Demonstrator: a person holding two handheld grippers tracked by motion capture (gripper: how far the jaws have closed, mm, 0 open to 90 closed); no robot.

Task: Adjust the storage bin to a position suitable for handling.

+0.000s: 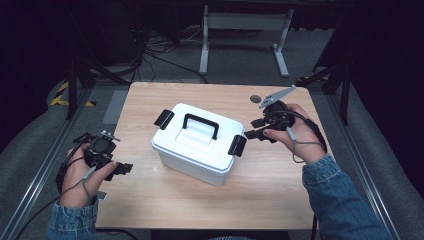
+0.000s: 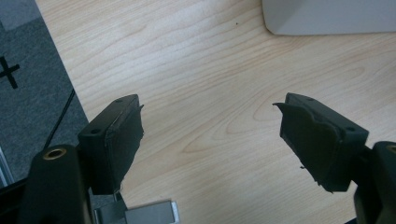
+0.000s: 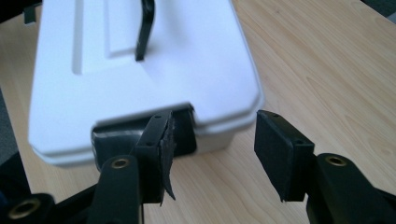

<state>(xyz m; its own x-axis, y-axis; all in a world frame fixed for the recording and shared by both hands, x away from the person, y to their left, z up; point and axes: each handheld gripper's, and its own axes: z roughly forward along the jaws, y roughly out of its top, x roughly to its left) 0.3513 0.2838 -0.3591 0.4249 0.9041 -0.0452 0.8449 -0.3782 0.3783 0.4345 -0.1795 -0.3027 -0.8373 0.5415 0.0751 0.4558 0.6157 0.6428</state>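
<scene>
While the white lidded box (image 1: 197,143) sits near the middle of the light wooden surface (image 1: 280,185), turned at an angle to its edges, the person's two hands hold a gripper on either side of it. A black carrying handle (image 1: 201,125) stands up from the recessed top of the lid, and a black latch sits at each short end: one at the far left end (image 1: 163,118), one at the near right end (image 1: 237,145). The right gripper (image 1: 256,134) is just beside the right-end latch, its jaws set apart with nothing between them; in the right gripper view one jaw overlaps that latch (image 3: 140,137), though contact cannot be confirmed, and the other hangs over bare wood. The left gripper (image 1: 121,169) hovers near the surface's left edge, well apart from the box, jaws wide apart and holding nothing; in the left gripper view a corner of the box (image 2: 327,18) shows at the top right. Denim sleeves (image 1: 345,200) cover both forearms.
</scene>
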